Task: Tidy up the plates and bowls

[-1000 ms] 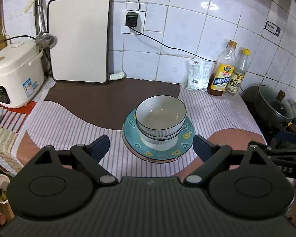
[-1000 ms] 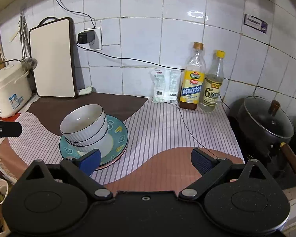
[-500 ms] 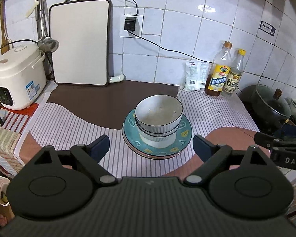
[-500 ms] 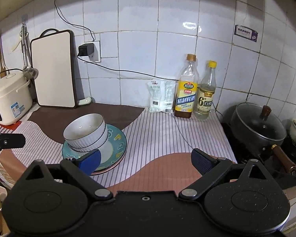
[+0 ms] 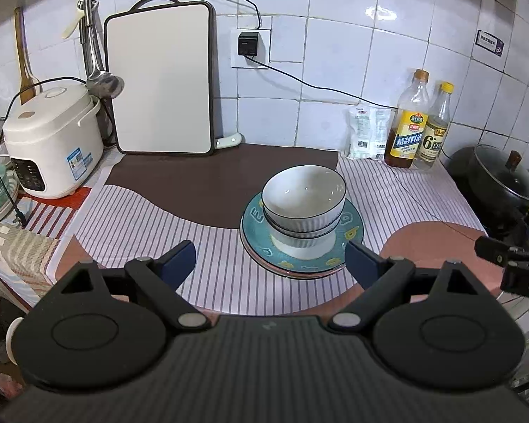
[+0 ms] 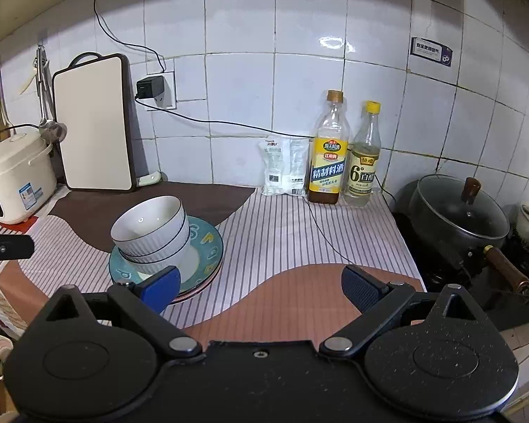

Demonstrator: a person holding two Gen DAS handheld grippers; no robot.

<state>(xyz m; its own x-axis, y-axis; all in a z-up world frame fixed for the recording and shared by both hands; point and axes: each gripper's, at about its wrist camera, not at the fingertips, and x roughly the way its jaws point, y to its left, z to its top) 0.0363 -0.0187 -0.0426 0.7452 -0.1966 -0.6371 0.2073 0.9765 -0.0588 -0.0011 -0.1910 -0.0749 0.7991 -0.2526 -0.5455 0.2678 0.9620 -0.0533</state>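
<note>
Where stripes end, bowls mid-counter, bare mat behind

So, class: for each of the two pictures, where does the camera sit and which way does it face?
Left wrist: on the left gripper, angled down at the stacked bowls; its open fingers show.
Right wrist: on the right gripper, facing the bottles; its open fingers show.
Shared: bowls, teal plate, cutting board, each other's gripper.

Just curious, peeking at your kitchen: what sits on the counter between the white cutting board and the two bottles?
A white plastic packet leans against the tiles beside the bottles; toward the cutting board, bare counter. The right wrist view shows it.
</note>
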